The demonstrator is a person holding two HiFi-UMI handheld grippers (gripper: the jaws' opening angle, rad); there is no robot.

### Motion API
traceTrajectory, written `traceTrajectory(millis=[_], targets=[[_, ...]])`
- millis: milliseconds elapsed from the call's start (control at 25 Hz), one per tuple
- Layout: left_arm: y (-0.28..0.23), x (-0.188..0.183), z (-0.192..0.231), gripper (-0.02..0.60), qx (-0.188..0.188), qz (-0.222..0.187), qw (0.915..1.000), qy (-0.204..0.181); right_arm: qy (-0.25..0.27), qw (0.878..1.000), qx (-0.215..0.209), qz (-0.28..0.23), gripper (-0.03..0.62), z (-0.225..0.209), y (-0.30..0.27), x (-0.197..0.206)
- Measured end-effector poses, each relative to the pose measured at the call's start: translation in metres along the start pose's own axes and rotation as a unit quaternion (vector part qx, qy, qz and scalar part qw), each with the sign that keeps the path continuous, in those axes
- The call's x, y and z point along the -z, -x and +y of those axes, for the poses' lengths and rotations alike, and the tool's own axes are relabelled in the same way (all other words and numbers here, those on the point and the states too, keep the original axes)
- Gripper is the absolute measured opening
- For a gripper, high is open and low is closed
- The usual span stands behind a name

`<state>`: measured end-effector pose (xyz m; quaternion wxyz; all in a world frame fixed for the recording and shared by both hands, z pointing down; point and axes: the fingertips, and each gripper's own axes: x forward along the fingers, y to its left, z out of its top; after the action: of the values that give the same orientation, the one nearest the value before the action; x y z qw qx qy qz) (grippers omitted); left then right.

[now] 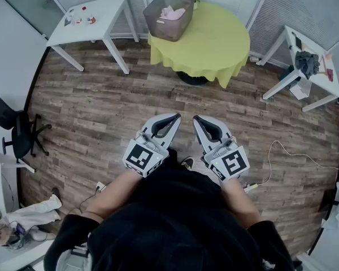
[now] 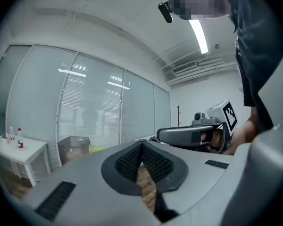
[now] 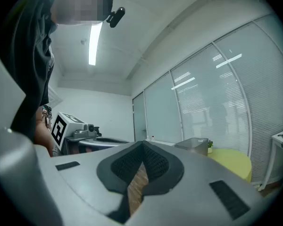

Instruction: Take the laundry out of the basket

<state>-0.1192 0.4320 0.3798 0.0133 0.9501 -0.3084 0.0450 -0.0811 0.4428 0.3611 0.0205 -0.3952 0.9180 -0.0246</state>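
A grey laundry basket (image 1: pixel 169 14) stands on the far-left part of a round table with a yellow-green cloth (image 1: pixel 214 41). Pink and white laundry (image 1: pixel 172 13) lies inside it. The basket also shows small in the left gripper view (image 2: pixel 73 148) and the right gripper view (image 3: pixel 193 144). My left gripper (image 1: pixel 177 117) and right gripper (image 1: pixel 196 118) are held side by side close to my body, well short of the table. Both are shut with nothing between the tips, seen also in their own views: left (image 2: pixel 141 145), right (image 3: pixel 143 147).
A white table (image 1: pixel 93 16) with small bottles stands at the back left. Another white table (image 1: pixel 308 66) with dark clothing is at the right. A black office chair (image 1: pixel 14 131) sits at the left. A cable (image 1: pixel 282 157) runs over the wood floor at the right.
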Motion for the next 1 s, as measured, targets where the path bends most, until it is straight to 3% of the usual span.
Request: traceTrajectory(millis=[400,1000], targets=[[-0.006,0.003,0.004,0.002,-0.007,0.003,0.9999,0.013,0.003,1.0,0.003,0.013,0.023,-0.009,-0.005,-0.001],[-0.019,-0.014,0.025,0.002,-0.023,-0.007,0.9997,0.002,0.016,1.0,0.008,0.003,0.025,-0.034,-0.01,-0.017]])
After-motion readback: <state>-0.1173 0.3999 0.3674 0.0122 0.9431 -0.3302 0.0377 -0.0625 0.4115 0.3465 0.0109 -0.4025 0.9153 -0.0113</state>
